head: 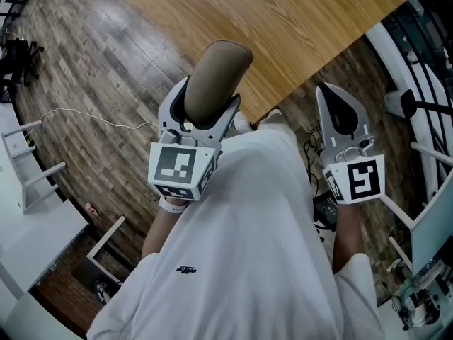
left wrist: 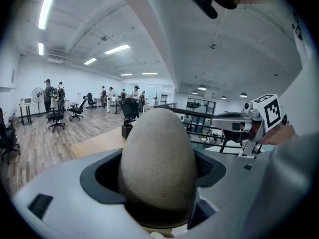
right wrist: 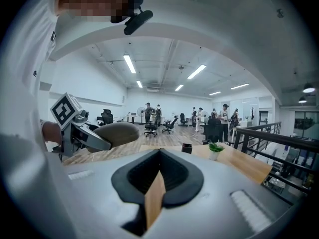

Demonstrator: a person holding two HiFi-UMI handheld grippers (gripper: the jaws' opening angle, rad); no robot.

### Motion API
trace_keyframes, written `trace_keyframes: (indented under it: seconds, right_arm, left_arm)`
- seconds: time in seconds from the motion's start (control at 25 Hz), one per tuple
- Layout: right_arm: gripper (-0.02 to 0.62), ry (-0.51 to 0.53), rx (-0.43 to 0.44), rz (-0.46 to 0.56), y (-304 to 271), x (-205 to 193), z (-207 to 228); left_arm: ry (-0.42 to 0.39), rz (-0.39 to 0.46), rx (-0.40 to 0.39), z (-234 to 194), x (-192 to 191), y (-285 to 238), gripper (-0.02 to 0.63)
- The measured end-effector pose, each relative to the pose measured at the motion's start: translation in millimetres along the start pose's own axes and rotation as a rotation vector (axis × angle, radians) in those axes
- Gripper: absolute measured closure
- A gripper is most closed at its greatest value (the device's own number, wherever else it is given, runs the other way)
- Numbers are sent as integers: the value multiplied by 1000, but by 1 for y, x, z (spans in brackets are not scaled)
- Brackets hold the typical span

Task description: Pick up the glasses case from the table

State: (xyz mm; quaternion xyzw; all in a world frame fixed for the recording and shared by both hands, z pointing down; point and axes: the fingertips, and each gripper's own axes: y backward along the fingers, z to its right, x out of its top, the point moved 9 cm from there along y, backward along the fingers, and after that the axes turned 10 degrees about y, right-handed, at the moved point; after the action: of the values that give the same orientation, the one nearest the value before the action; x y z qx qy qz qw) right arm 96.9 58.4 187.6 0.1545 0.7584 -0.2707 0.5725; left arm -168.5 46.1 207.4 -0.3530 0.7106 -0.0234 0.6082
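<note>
- Left tongs [head: 205, 110]: clamped on the glasses case [head: 216, 80]. The jaws stand wide, one on each long side of the case, pads pressed against it.
- Glasses case: taupe, oval, matte. The rounded end sticks out forward past the jaw tips. In the left gripper view it fills the gap between the jaws [left wrist: 158, 168].
- Case position: off the table [head: 283, 27], held in the air over that table's near corner and the wood floor [head: 85, 62]. The right gripper view shows it from the side [right wrist: 117, 133], touching nothing but the left tongs.
- Right tongs [head: 329, 101]: jaws together, nothing between them. Only a thin sliver of table top shows through the slit. They hang beside the table edge, well apart from the case.
- Marker cubes: left [head: 180, 168], right [head: 357, 178], both facing up at me.
</note>
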Motion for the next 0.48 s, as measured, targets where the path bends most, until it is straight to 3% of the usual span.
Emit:
trace_keyframes:
  seconds: [0.48]
  right_arm:
    - [585,6,-20,-8,0,2,-2]
  left_arm:
    - [10,-12,-12,-1,-3,0,229]
